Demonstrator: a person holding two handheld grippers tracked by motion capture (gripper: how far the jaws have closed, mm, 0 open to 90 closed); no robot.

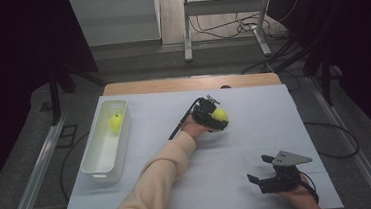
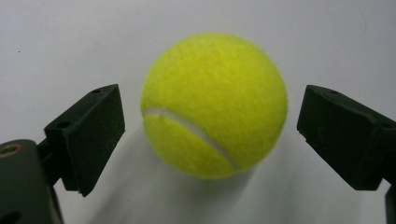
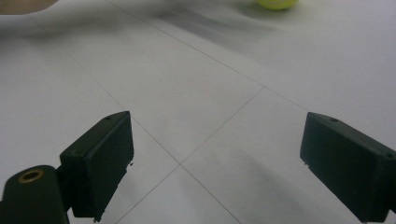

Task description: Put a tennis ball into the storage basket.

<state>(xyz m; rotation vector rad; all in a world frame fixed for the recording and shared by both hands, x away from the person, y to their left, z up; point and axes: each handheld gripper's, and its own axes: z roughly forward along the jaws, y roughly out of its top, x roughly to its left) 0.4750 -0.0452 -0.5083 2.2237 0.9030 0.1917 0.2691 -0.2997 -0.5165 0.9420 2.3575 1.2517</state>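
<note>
A yellow tennis ball (image 1: 221, 114) rests on the white table cover right of centre. My left gripper (image 1: 215, 117) straddles it, held by a hand in a peach sleeve (image 1: 152, 187). In the left gripper view the ball (image 2: 214, 105) sits between the two black jaws with a visible gap on each side, so the left gripper (image 2: 210, 135) is open. My right gripper (image 1: 257, 168) hovers near the table's front right, open, with bare table between its jaws (image 3: 215, 158). The same ball (image 3: 276, 3) peeks in at the top edge of the right gripper view.
A long white bin (image 1: 95, 166) stands along the table's left side with a second yellow ball (image 1: 115, 122) in its far end. The white cover (image 1: 255, 129) has thin crease lines. A metal frame and cables lie on the floor beyond the table.
</note>
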